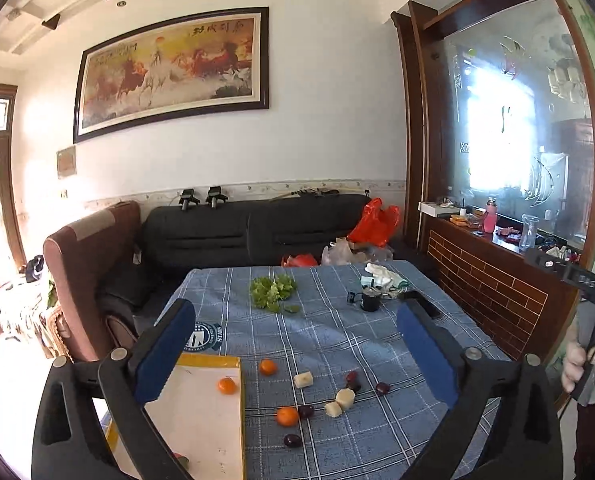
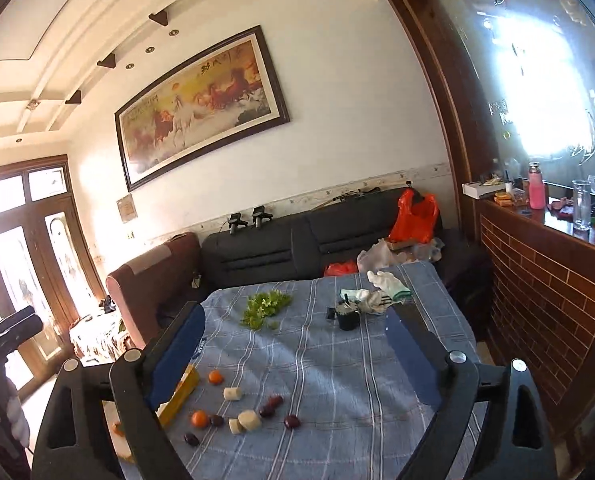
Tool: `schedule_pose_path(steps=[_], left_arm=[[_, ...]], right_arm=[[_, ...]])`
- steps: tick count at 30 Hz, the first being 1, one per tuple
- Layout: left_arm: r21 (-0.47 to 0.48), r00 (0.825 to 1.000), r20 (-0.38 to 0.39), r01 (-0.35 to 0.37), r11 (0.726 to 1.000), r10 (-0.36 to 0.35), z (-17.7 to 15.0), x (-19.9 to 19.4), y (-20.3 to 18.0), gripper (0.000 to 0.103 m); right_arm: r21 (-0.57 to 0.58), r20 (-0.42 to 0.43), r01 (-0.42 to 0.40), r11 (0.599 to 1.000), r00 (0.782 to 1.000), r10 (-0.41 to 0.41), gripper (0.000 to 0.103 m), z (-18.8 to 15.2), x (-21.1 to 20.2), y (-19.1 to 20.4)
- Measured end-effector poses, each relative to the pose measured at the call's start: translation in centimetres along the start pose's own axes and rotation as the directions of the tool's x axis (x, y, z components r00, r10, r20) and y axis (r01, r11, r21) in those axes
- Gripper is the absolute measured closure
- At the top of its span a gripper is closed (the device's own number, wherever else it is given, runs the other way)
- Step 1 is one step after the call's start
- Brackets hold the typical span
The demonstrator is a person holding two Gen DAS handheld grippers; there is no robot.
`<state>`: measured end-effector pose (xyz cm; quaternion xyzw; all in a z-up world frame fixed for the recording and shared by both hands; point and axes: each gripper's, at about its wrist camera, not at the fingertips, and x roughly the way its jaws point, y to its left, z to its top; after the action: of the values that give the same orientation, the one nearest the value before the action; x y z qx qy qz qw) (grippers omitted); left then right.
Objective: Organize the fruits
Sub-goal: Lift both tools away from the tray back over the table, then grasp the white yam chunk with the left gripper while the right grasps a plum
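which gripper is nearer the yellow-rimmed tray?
Left. The yellow-rimmed tray lies right under the left gripper, partly behind its left finger. From the right gripper, only the tray's edge shows, off to its lower left. Both jaws are open and hold nothing.

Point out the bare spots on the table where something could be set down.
Bare cloth lies between the lettuce and the scattered fruit, and right of the plums toward the table edge. The tray is mostly bare. Crowded: around the near orange.
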<state>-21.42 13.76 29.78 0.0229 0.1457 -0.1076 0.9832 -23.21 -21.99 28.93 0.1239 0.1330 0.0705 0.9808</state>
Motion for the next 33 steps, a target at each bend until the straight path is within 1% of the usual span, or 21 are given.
schedule_pose_path(steps=[2, 4, 5, 6, 7, 8, 9, 11, 12, 14, 16, 18, 20, 22, 24, 26, 27, 28, 29, 30, 33], left_arm=[[-0.036, 0.999, -0.038, 0.006, 0.999, -0.008, -1.3, 1.6, 0.9, 0.002], [-0.071, 0.994, -0.107, 0.009, 0.997, -0.017, -3.4, 4.0, 1.9, 0.002], [-0.091, 0.989, -0.147, 0.009, 0.996, -0.022, -4.6, 5.4, 2.3, 0.002], [-0.113, 0.982, -0.185, 0.011, 0.993, -0.032, -6.0, 6.7, 2.6, 0.002], [-0.133, 0.973, -0.225, 0.019, 0.991, -0.048, -7.3, 8.1, 2.9, 0.002], [-0.145, 0.963, -0.262, 0.028, 0.989, -0.066, -8.5, 9.3, 2.9, 0.003], [-0.153, 0.952, -0.295, 0.042, 0.987, -0.086, -9.7, 10.5, 2.8, 0.005], [-0.162, 0.929, -0.347, 0.071, 0.984, -0.124, -11.8, 12.6, 2.4, 0.027], [-0.166, 0.913, -0.382, 0.084, 0.983, -0.143, -12.7, 13.9, 2.1, 0.032], [-0.174, 0.887, -0.427, 0.107, 0.979, -0.173, -14.0, 15.9, 1.3, 0.043], [-0.160, 0.869, -0.461, 0.116, 0.980, -0.178, -15.2, 17.8, 0.1, 0.044], [-0.109, 0.857, -0.489, 0.124, 0.986, -0.162, -16.2, 19.1, -1.3, 0.044], [-0.027, 0.855, -0.504, 0.132, 0.991, -0.127, -17.0, 20.2, -2.9, 0.044], [0.056, 0.851, -0.516, 0.147, 0.988, -0.097, -17.9, 21.3, -4.6, 0.044], [0.085, 0.837, -0.535, 0.183, 0.979, -0.110, -18.9, 22.5, -5.4, 0.044], [0.089, 0.827, -0.548, 0.208, 0.974, -0.127, -19.5, 23.7, -5.8, 0.044], [0.089, 0.822, -0.554, 0.214, 0.973, -0.130, -19.8, 24.1, -5.9, 0.046], [0.084, 0.816, -0.561, 0.220, 0.972, -0.136, -20.0, 24.7, -5.9, 0.051], [0.078, 0.810, -0.570, 0.221, 0.972, -0.139, -20.3, 25.2, -5.8, 0.055], [0.070, 0.803, -0.580, 0.220, 0.973, -0.140, -20.5, 25.8, -5.6, 0.055], [0.050, 0.788, -0.600, 0.210, 0.976, -0.139, -21.0, 26.9, -5.2, 0.055]], right_arm=[[0.025, -0.075, -0.034, 0.999, 0.997, 0.035, 0.009, -0.8, 3.1, 0.2], [0.058, -0.178, -0.065, 0.996, 0.981, 0.075, 0.009, -3.2, 6.8, 0.5], [0.064, -0.233, -0.072, 0.995, 0.969, 0.085, 0.009, -4.8, 8.8, 0.7], [0.062, -0.278, -0.074, 0.995, 0.957, 0.088, 0.013, -6.5, 10.6, 0.8], [0.056, -0.321, -0.072, 0.996, 0.943, 0.086, 0.017, -8.3, 12.2, 1.1], [0.048, -0.363, -0.068, 0.997, 0.928, 0.080, 0.019, -10.1, 13.9, 1.2], [0.042, -0.401, -0.062, 0.997, 0.913, 0.074, 0.022, -11.8, 15.4, 1.2], [0.042, -0.461, -0.054, 0.998, 0.885, 0.067, 0.026, -14.7, 17.9, 1.0], [0.046, -0.485, -0.053, 0.998, 0.872, 0.068, 0.029, -15.8, 18.9, 0.6], [0.051, -0.535, -0.043, 0.998, 0.842, 0.063, 0.029, -17.9, 21.2, 0.2], [0.047, -0.564, -0.032, 0.998, 0.824, 0.053, 0.030, -19.3, 22.9, -0.3], [0.027, -0.580, -0.016, 1.000, 0.814, 0.029, 0.030, -20.3, 24.5, -0.7], [0.021, -0.597, -0.019, 1.000, 0.802, 0.028, 0.030, -20.9, 25.4, -0.8], [0.012, -0.611, -0.036, 0.999, 0.791, 0.036, 0.030, -21.1, 26.1, -0.7], [0.005, -0.619, -0.045, 0.999, 0.785, 0.038, 0.030, -21.4, 26.6, -0.6], [0.006, -0.624, -0.062, 0.998, 0.779, 0.052, 0.035, -21.5, 26.9, -0.4], [-0.006, -0.621, -0.063, 0.998, 0.783, 0.046, 0.047, -21.6, 26.9, -0.2], [-0.007, -0.624, -0.070, 0.998, 0.780, 0.050, 0.066, -21.6, 26.9, -0.2], [0.000, -0.630, -0.071, 0.997, 0.775, 0.055, 0.070, -21.8, 27.1, -0.3], [0.006, -0.629, -0.069, 0.998, 0.775, 0.057, 0.072, -21.8, 27.0, -0.4], [0.013, -0.625, -0.063, 0.998, 0.778, 0.057, 0.072, -21.8, 26.9, -0.5]])
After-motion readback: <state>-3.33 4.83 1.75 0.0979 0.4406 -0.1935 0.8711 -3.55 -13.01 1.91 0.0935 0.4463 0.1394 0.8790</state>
